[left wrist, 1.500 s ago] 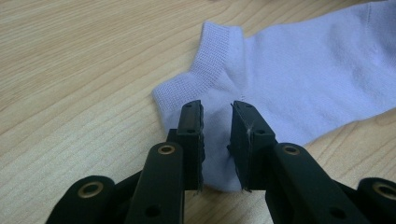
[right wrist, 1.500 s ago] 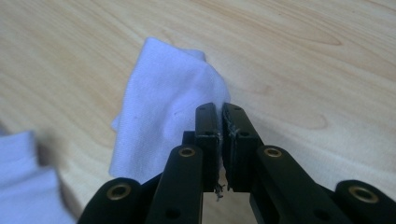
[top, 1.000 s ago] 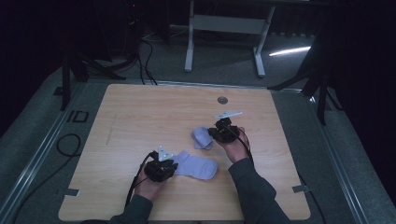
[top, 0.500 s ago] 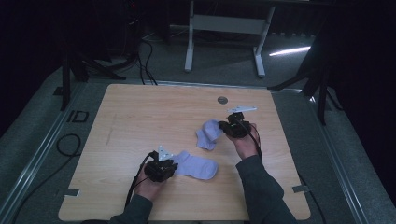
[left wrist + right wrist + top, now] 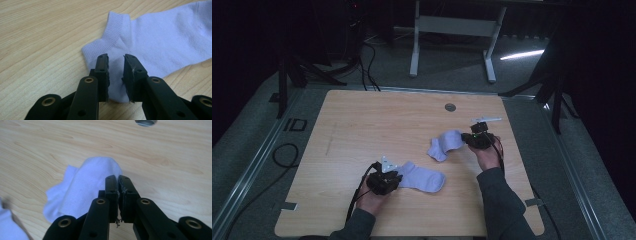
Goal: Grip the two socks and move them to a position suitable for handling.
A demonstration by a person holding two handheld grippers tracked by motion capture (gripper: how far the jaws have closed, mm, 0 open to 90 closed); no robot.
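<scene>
Two pale lilac ankle socks lie on the wooden table [image 5: 377, 125]. The near sock [image 5: 424, 177] lies flat; my left gripper [image 5: 394, 179] holds its heel end. In the left gripper view that gripper [image 5: 116, 60] pinches a fold of the sock [image 5: 162, 42] near the ribbed cuff, with a narrow gap between the pads. The other sock [image 5: 444, 144] sits farther right, humped up. My right gripper [image 5: 464, 139] is shut on its right end. In the right gripper view the gripper [image 5: 118, 180] stands almost closed on the edge of that sock [image 5: 85, 185].
A round metal grommet [image 5: 450, 107] is set in the table behind the right sock, also seen as the grommet [image 5: 145, 122]. The near sock's corner [image 5: 7, 227] shows low in the right gripper view. Cables [image 5: 287, 152] and a desk frame [image 5: 452, 25] lie beyond the table.
My right gripper has dragged its sock to the right, away from the near sock, and the two socks now lie apart. The left gripper and its sock have stayed put.
</scene>
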